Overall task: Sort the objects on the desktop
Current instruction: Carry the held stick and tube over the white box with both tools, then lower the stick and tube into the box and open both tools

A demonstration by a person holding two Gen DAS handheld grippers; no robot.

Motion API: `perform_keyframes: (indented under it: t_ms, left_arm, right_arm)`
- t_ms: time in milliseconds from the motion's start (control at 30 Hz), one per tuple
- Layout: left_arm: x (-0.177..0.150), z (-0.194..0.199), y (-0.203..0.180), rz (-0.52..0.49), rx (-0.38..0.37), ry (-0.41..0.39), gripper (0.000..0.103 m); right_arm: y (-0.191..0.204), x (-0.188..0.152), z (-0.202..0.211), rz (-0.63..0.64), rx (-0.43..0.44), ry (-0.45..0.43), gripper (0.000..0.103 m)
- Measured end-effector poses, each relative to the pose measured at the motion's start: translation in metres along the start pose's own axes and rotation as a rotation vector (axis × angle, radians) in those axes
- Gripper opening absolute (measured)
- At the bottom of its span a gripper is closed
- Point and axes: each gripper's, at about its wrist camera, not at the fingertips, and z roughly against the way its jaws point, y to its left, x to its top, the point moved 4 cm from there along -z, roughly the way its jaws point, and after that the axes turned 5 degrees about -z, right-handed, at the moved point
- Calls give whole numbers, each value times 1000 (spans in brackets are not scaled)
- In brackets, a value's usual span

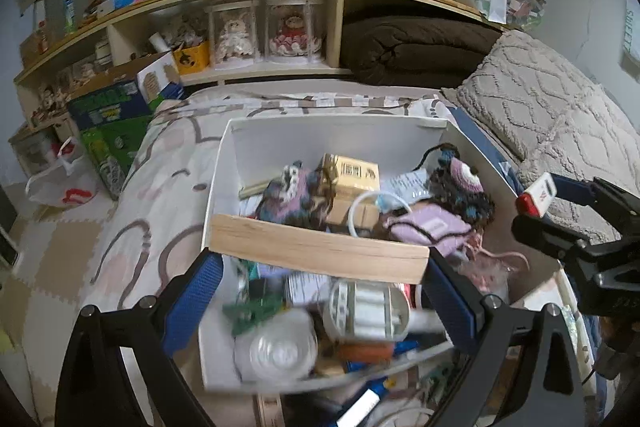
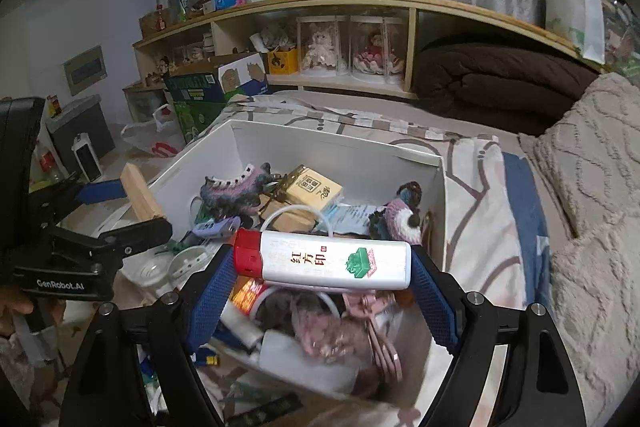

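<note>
My left gripper [image 1: 320, 259] is shut on a pale wooden block [image 1: 316, 247] and holds it crosswise over the white storage box [image 1: 336, 135]. It also shows in the right wrist view [image 2: 140, 197]. My right gripper [image 2: 322, 267] is shut on a white tube with a red cap [image 2: 324, 259], held level above the same box [image 2: 340, 149]. The tube's end shows in the left wrist view [image 1: 536, 197]. The box holds several items: knitted pieces [image 1: 288, 195], a yellow carton [image 1: 356, 175], a pink pouch [image 1: 428, 229].
The box sits on a patterned bed cover [image 1: 160, 195]. A grey textured blanket [image 1: 560, 119] lies to the right. A wooden shelf with dolls [image 1: 264, 31] stands behind. A green carton [image 1: 112, 123] and a plastic bag [image 1: 64, 183] are at the left.
</note>
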Motion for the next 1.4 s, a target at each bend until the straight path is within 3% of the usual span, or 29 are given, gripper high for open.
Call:
perform_keyframes:
  t_ms: [300,433,667,1000,1167,1400]
  left_arm:
    - [21,-34,3,-179,-71,15,98]
    - [22,-42,9,-213,-108,21,98]
    - [21,-51,18,-202,-191,48,98]
    - [28,-58,24,-173,-165,132,98]
    - [39,-55,31,-173,-151,164,98]
    - [49,-56,40,-103,-148,192,98]
  right_arm:
    - [-10,12,-40,28,73,93,84]
    - [-8,14,-56,33,114,174,84]
    - [4,25,-74,48,159,228,84]
    - [2,48,-105,62,118,267,84]
    - [-19,61,-125,105,10,311,84]
    - [-33,57,-148,-43,-20,400,84]
